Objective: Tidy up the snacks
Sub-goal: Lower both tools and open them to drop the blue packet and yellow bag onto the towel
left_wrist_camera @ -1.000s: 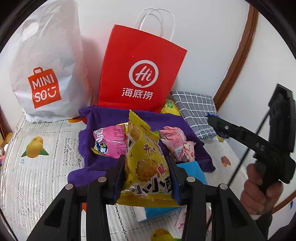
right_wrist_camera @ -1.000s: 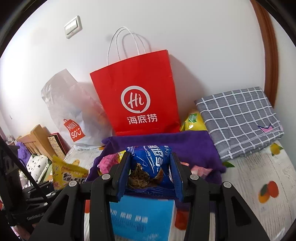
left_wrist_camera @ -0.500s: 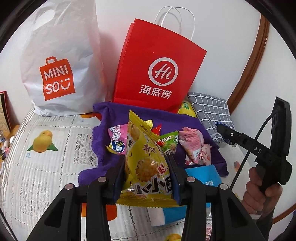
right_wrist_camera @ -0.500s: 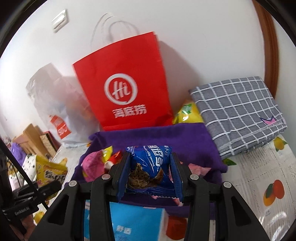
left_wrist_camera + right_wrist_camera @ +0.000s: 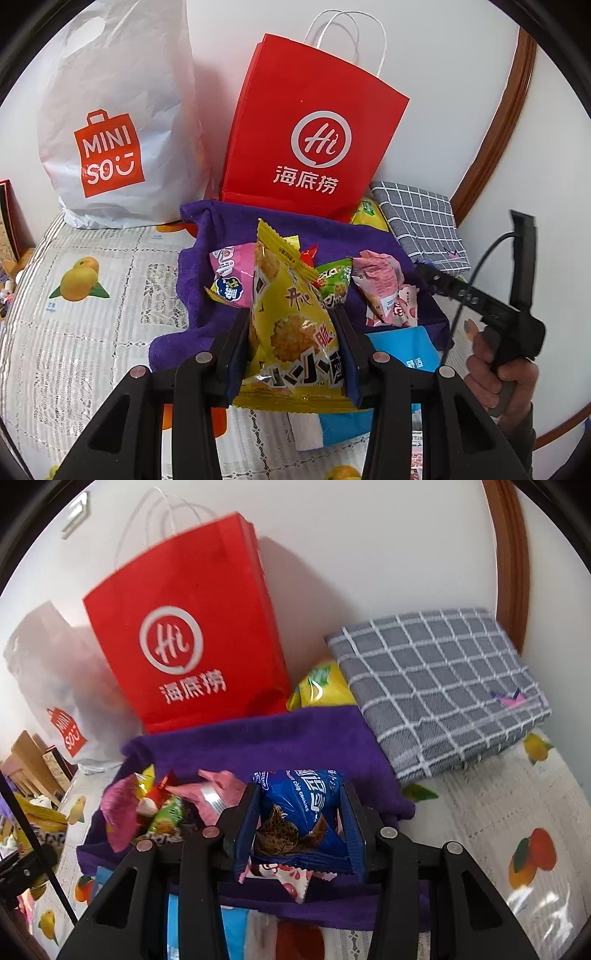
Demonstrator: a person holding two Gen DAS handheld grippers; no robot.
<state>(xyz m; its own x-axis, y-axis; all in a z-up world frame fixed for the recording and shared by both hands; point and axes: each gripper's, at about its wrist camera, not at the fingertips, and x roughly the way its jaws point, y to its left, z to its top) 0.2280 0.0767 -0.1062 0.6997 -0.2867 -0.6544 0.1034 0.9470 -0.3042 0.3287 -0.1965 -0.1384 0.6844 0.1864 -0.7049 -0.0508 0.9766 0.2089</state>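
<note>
My left gripper is shut on a yellow snack packet, held upright just in front of the purple towel. Pink packets and a green one lie on that towel. My right gripper is shut on a blue cookie packet, low over the purple towel, with a pink packet just under it. In the left wrist view the right gripper shows at the right edge, held by a person's hand.
A red paper bag and a white Miniso plastic bag stand against the wall behind the towel. A grey checked cushion lies at the right, a yellow packet beside it. A blue tissue pack lies near the towel's front.
My right gripper has sunk toward the towel with the blue packet, and the bags now look higher and nearer. The left gripper has barely shifted and still holds the yellow packet.
</note>
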